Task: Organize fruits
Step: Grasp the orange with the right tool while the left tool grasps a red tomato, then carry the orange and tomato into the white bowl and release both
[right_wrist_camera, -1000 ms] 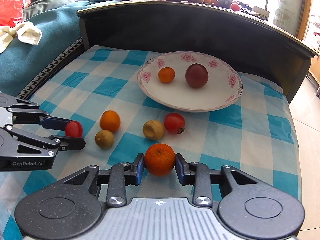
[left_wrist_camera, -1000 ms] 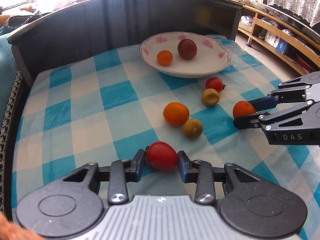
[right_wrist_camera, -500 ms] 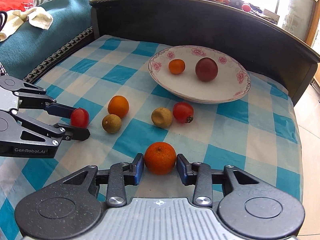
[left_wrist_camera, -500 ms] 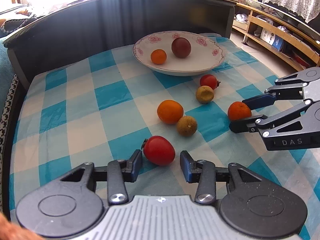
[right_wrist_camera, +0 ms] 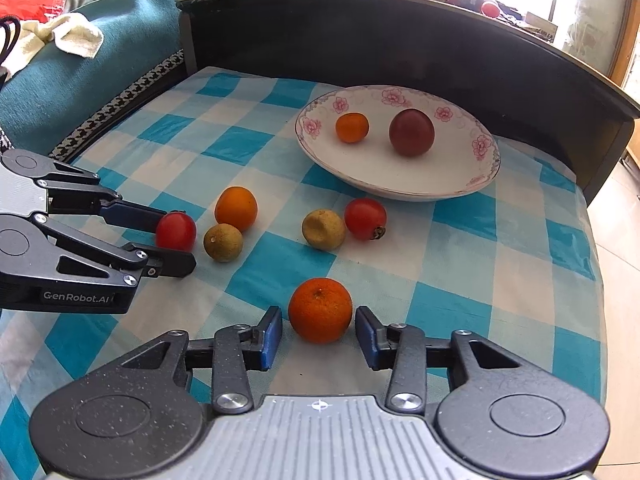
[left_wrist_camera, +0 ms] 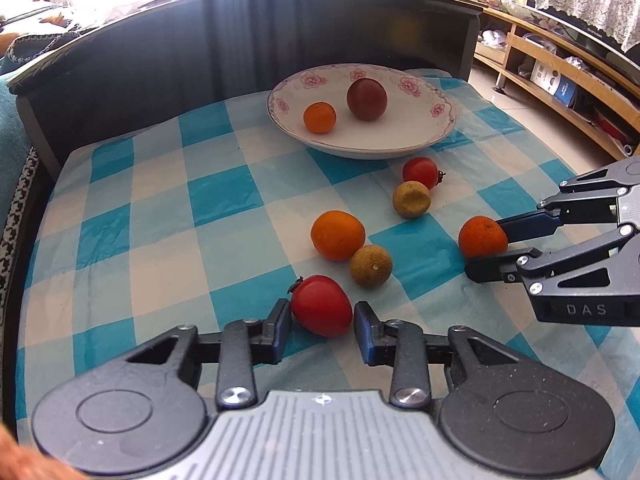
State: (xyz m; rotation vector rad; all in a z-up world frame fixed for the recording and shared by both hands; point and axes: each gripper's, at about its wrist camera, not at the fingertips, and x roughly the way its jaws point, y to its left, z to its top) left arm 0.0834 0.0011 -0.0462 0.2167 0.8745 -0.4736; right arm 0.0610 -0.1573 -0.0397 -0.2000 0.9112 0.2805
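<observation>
While each hand-held gripper gapes, glossy tomato and dimpled mandarin sit unclamped.

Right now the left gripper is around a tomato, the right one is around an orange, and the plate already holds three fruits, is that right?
Not quite: the plate holds two fruits, a small orange and a dark plum, as the right wrist view shows. The left gripper is around a tomato and the right gripper around an orange.
</observation>
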